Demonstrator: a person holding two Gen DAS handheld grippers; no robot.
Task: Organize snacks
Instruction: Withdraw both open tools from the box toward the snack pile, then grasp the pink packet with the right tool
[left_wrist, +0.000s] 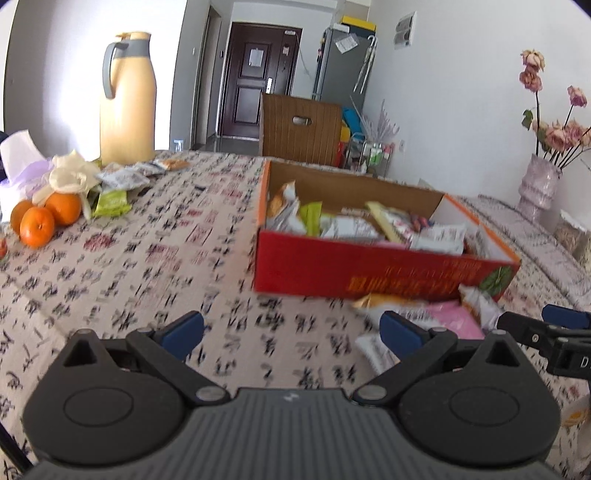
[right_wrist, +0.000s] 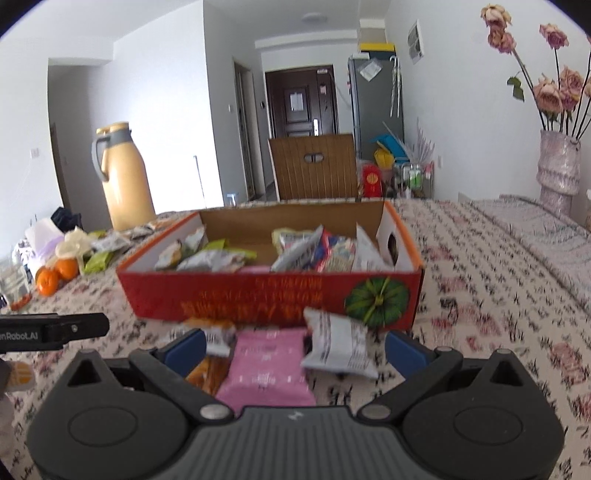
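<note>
Hovering low in frame, our right gripper (right_wrist: 295, 347) is spread wide around a pink packet (right_wrist: 267, 369) and a white packet (right_wrist: 338, 345). Our left gripper (left_wrist: 291, 332) gapes over bare tablecloth (left_wrist: 147, 258). Beyond, mid-frame, we see the red box (right_wrist: 258, 295) holding snacks.

A wide stretch of bare patterned desk (left_wrist: 147, 258) lies open in the near left of the scene, between the red box (left_wrist: 369, 269) and the oranges (left_wrist: 44, 218) with loose wrappers at the far left edge, where the tall yellow jug (left_wrist: 127, 99) stands behind them. The box's near wall blocks a straight low path ahead, and just in front of it a pink packet (right_wrist: 267, 369), a white packet (right_wrist: 341, 347) and an orange packet (right_wrist: 210, 373) crowd the cloth. To the right of the box the desk is free as far as the vase (right_wrist: 557, 166) at the far right.
</note>
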